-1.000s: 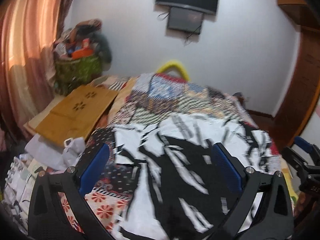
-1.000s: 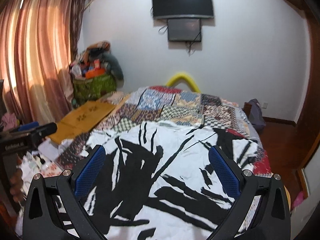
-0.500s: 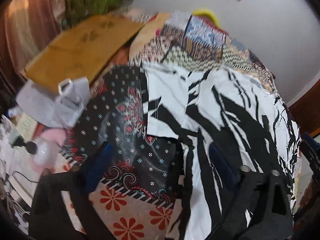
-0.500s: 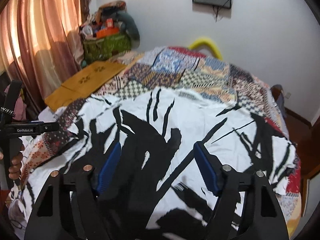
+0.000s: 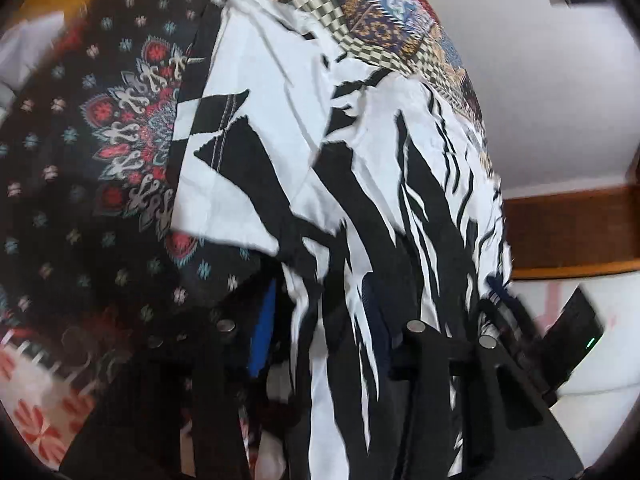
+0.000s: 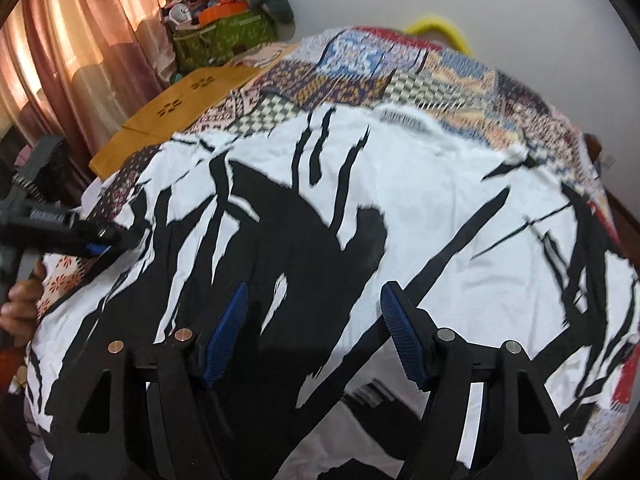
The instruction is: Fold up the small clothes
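Now both claws are closing: left claw (image 5: 320, 344) around the shirt (image 6: 400, 208) edge, right claw (image 6: 314, 320) half-open over its cloth on the bed (image 6: 440, 76).

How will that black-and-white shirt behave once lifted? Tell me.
Probably floppy: the black-and-white shirt lies creased and follows the patchwork bedspread beneath. Likely light, being thin fabric. It may drag or bunch rather than slide cleanly, since that bedspread is cloth too.
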Available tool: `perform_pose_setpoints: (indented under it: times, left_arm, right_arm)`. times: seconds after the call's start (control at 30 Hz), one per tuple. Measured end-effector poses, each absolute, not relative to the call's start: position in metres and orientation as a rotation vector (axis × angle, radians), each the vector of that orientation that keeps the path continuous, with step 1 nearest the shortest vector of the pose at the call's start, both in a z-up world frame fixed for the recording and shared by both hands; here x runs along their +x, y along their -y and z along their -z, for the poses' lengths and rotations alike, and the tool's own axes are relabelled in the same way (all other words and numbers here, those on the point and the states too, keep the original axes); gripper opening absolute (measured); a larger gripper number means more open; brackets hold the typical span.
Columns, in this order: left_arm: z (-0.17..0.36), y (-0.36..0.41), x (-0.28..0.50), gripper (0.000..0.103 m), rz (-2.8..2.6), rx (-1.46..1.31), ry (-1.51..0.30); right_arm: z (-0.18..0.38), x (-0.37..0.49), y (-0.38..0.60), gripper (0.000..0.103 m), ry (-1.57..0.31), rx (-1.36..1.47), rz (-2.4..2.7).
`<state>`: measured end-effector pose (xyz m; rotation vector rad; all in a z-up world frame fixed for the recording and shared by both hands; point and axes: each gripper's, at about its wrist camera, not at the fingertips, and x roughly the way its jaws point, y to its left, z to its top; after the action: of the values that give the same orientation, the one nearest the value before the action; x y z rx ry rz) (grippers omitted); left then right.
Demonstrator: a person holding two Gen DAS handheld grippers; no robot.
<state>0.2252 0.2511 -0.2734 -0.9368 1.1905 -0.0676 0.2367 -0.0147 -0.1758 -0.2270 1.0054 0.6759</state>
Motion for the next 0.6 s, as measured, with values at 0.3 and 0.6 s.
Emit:
perform_pose_setpoints:
  times: [0.3, 0.6]
  left_arm:
    - [0.273, -0.28, 0.251, 0.03, -0.036, -0.896, -1.112]
    - [0.241, -0.263, 0.275, 0.003, -0.241, -0.473, -1.045]
  right_arm:
    - [0.185, 0.239, 0.022, 0.065, -1.052, -0.192, -0.69]
    - [0.177, 0.233, 0.027, 0.065, -1.027, -0.191, -0.674]
